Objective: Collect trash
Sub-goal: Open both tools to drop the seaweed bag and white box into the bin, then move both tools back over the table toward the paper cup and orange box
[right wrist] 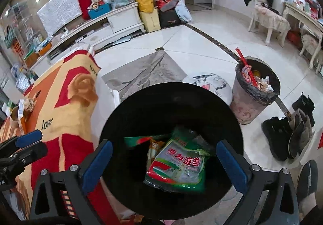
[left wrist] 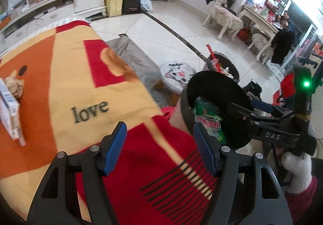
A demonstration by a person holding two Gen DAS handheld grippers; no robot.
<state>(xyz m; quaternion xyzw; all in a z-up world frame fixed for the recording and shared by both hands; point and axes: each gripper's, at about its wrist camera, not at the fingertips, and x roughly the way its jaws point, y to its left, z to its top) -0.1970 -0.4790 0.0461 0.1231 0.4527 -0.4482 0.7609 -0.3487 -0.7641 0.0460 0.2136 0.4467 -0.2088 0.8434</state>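
Wide and empty, the right hand-held gripper [right wrist: 164, 162] hung over wrappers [right wrist: 179, 161] inside a black bowl [right wrist: 141, 107]; the left hand-held gripper [left wrist: 159, 144] gaped, empty. Tipped, that bowl could spill them.

Left tongs [left wrist: 159, 148] angle steeply down, blue pads [left wrist: 118, 147] apart, nothing between them. Right tongs [right wrist: 164, 166] tilt down too, pads [right wrist: 232, 166] spread wide, gripping nothing. A white-gloved hand [left wrist: 296, 172] holds the right tool's handle.
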